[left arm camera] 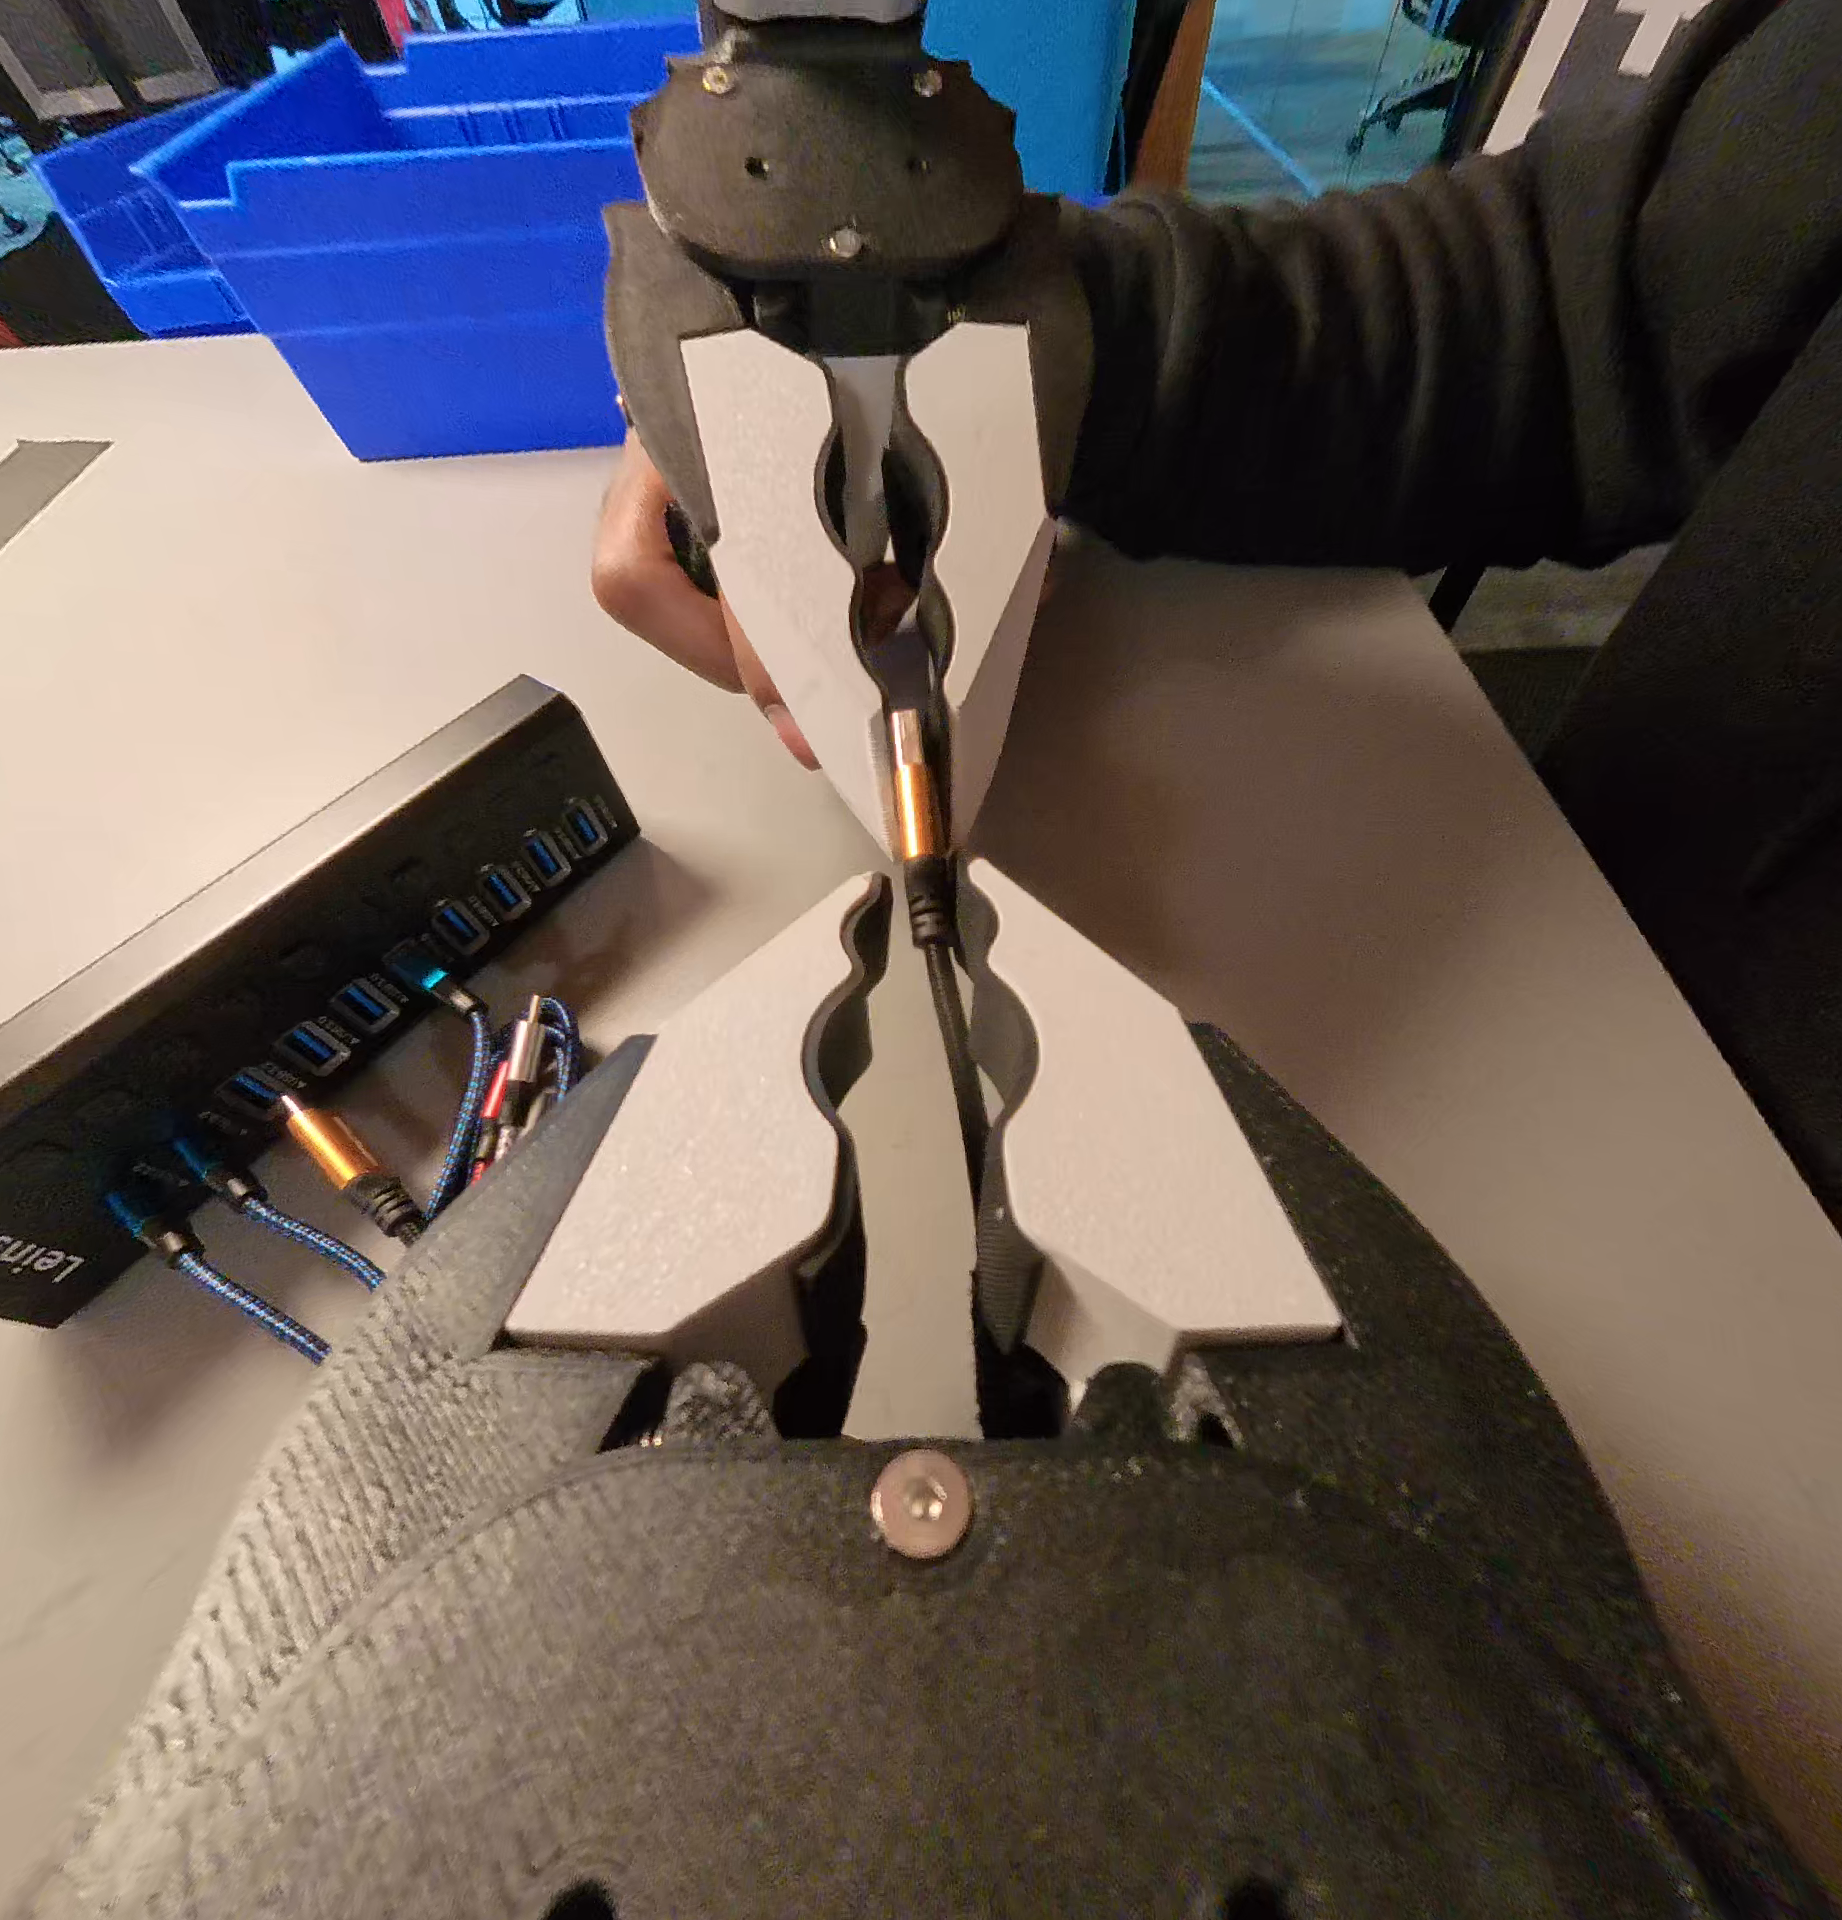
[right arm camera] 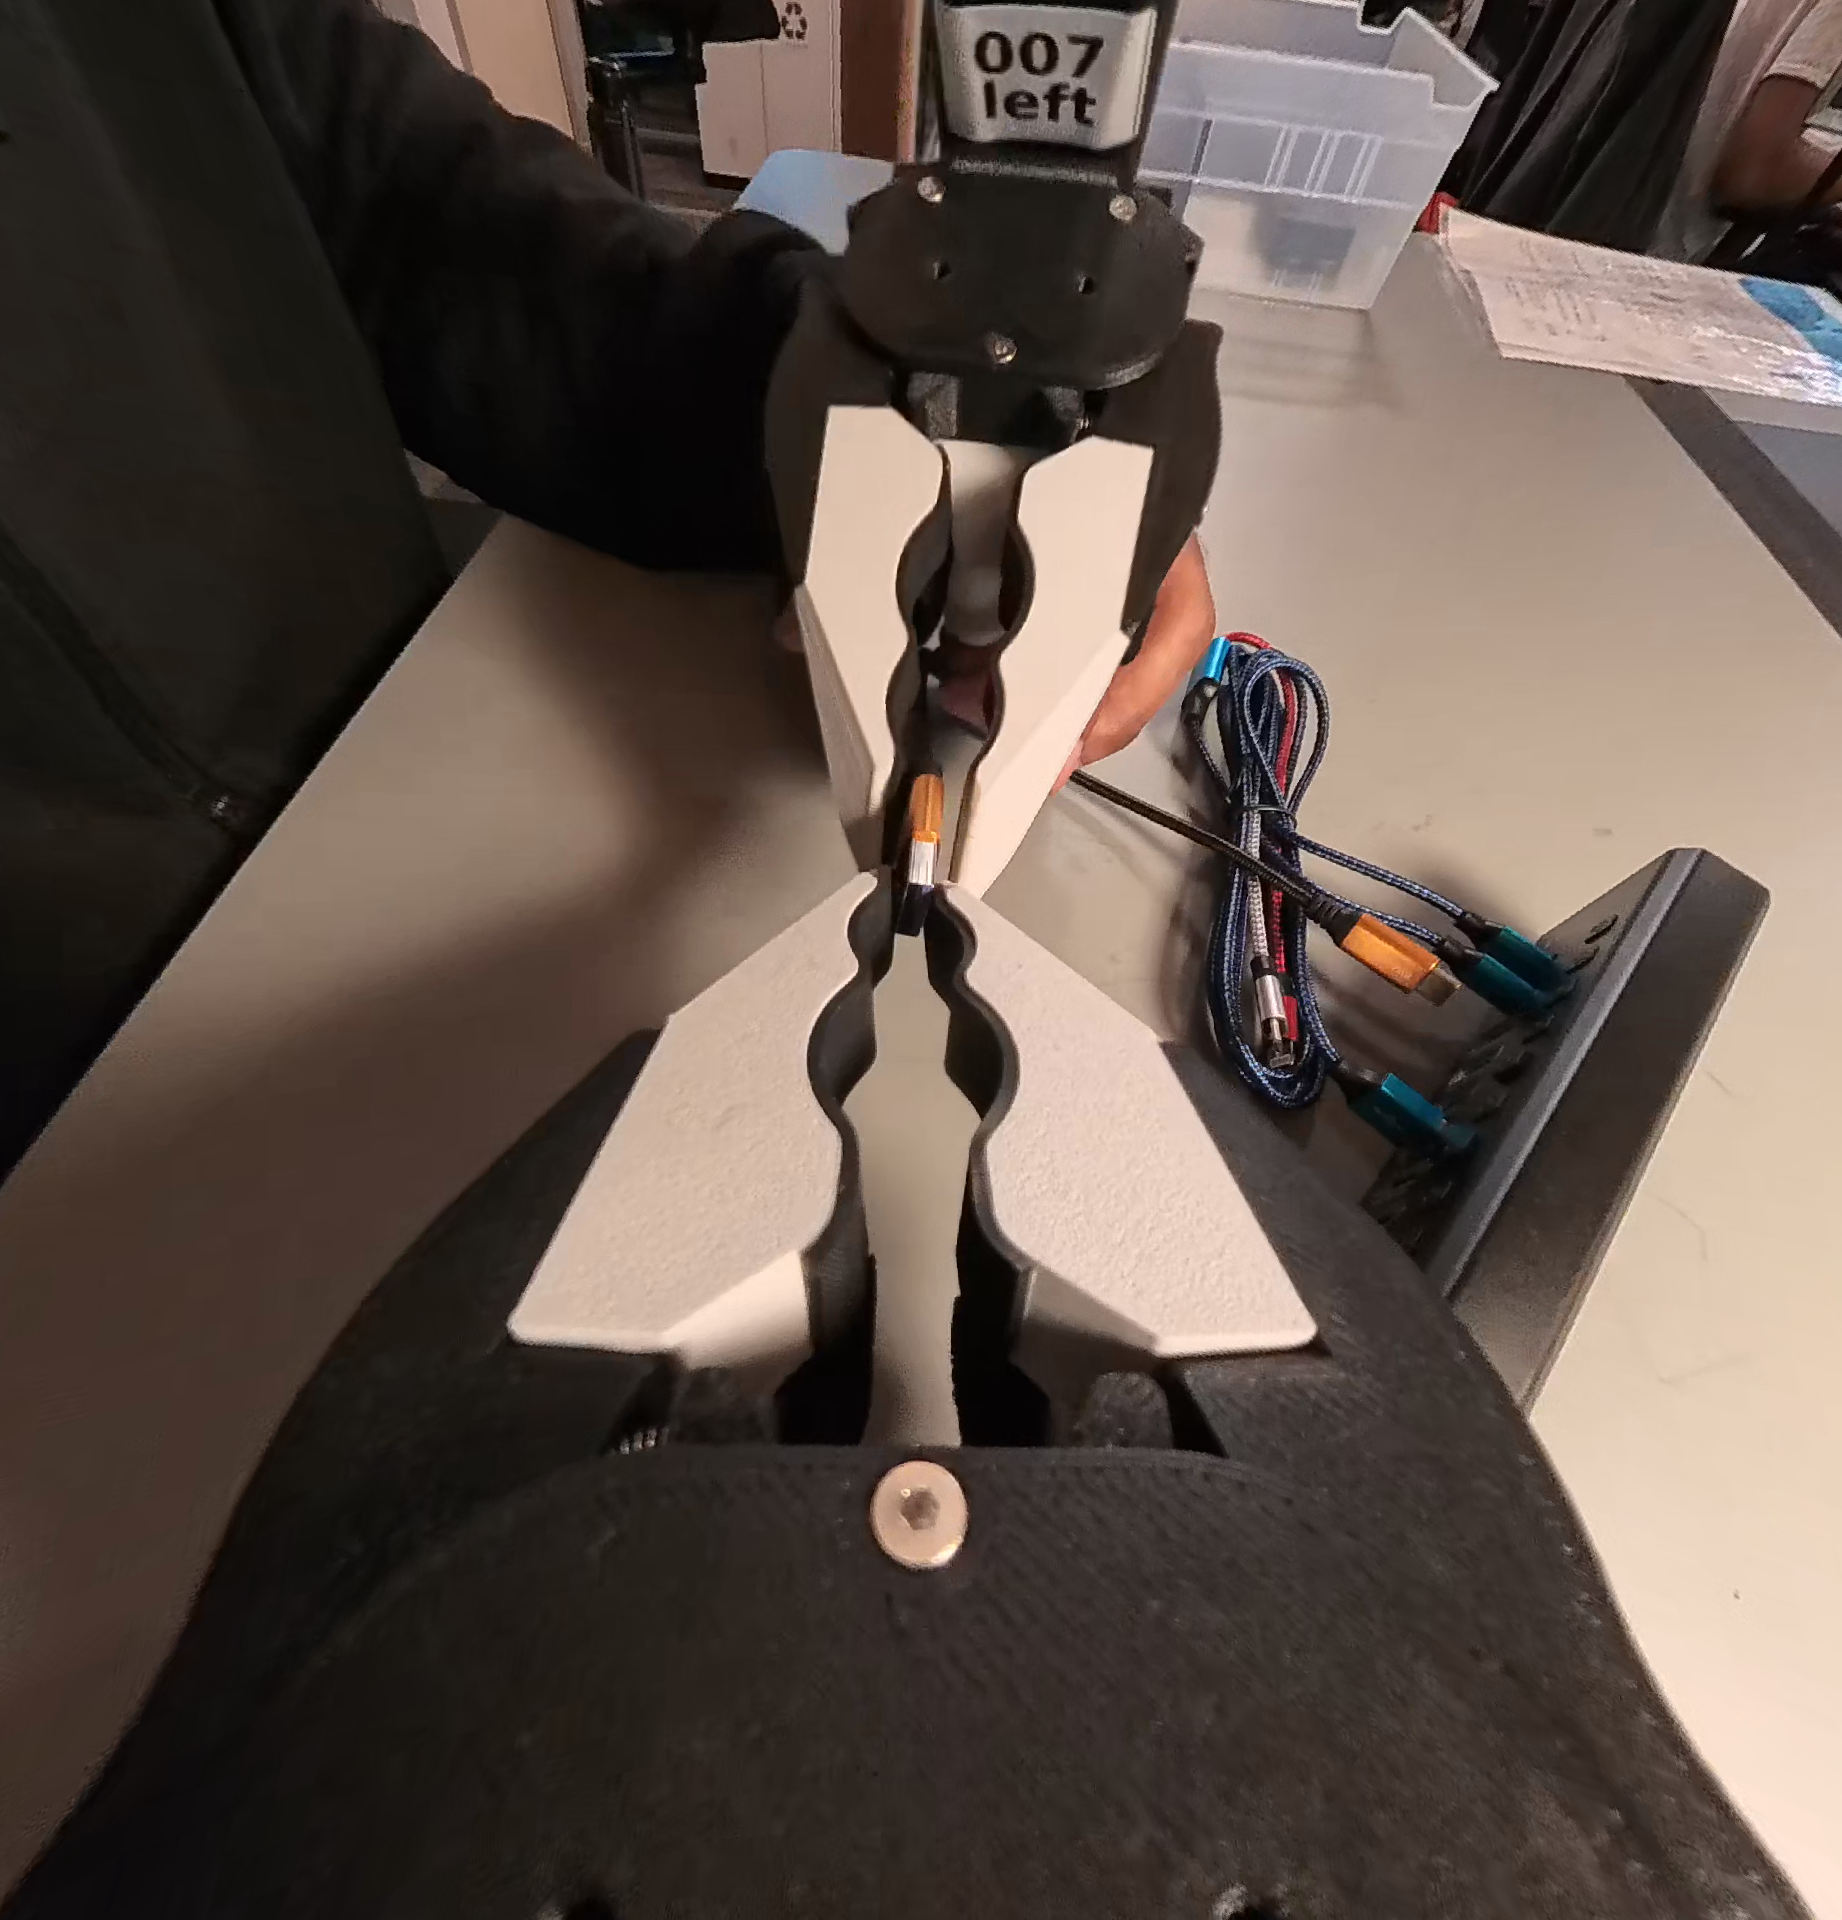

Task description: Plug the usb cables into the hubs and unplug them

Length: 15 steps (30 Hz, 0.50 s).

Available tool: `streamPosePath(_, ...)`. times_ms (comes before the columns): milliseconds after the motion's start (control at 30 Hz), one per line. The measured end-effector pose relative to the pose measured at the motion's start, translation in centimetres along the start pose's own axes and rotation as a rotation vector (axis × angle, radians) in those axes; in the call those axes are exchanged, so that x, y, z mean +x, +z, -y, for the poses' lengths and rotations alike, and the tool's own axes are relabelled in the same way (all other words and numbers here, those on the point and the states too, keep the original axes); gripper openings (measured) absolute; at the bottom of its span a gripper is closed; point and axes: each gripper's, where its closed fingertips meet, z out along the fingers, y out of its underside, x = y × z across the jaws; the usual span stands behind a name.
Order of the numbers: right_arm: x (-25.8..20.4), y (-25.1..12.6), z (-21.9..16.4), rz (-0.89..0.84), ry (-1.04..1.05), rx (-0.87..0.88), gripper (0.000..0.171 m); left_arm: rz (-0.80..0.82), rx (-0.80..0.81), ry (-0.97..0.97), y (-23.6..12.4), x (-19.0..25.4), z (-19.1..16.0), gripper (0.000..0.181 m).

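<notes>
Usb cable (left arm camera: 917, 810), smooth black cord with an orange metal shell and silver plug, held above the grey table (left arm camera: 1260, 831) between two claws meeting tip to tip. Left claw (left arm camera: 925, 883) pinches the ribbed strain relief, cord running back between its wavy grey pads. Right claw (right arm camera: 915, 896) nips the plug end. Long black hub (left arm camera: 273, 914) lies nearby, blue-lined ports in a row, braided cables (right arm camera: 1260, 831) bundled beside it.
</notes>
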Motion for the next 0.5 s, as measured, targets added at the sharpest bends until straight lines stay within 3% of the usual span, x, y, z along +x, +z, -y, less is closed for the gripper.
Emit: streamPosePath(500, 0.9, -0.7, -0.82, -0.036, 0.01, -0.003, 0.005, 0.049, 0.02, 0.018, -0.11, -0.64, 0.33, 0.01)
